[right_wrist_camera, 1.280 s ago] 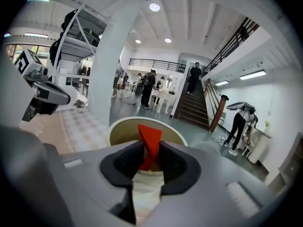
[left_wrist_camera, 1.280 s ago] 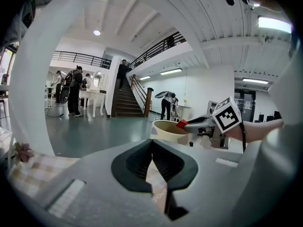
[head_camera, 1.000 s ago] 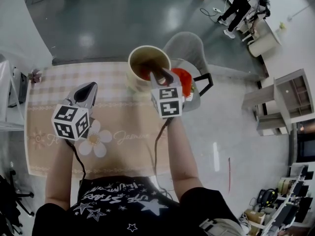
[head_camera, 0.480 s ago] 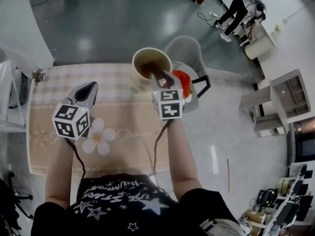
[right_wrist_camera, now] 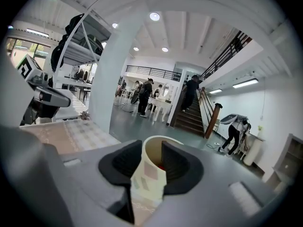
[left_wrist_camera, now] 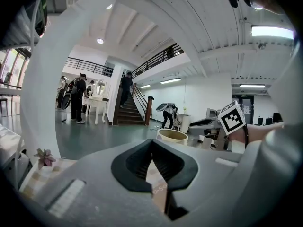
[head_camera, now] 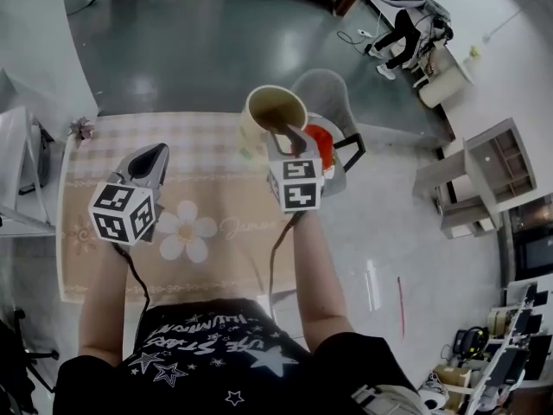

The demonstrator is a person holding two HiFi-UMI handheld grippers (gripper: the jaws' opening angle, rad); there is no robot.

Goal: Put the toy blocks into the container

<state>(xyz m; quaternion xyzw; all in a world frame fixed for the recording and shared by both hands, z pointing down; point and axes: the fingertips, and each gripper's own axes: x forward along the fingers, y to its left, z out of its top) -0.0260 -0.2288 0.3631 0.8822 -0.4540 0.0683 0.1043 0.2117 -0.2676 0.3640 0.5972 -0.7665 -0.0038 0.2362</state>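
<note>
The right tool (head_camera: 283, 133) is pinching the wall of the tall cream paper container (head_camera: 257, 116), so the whole cup is coming along with it. A red toy block (right_wrist_camera: 161, 166) is sitting inside. The left tool (head_camera: 155, 152) is clenched on nothing, waiting over the pink checked surface (head_camera: 203, 145).

2 grippers are in view, the left gripper (head_camera: 154, 154) and the right gripper (head_camera: 283, 132), each with 1 marker cube. There is 1 cream container (head_camera: 276, 111), and 1 red toy block (right_wrist_camera: 161, 166) shows inside it. 1 table (head_camera: 199, 162) bears 1 small potted flower (head_camera: 84, 128). Beyond it stand 1 grey chair (head_camera: 324, 89) and 1 staircase (left_wrist_camera: 130, 112).
</note>
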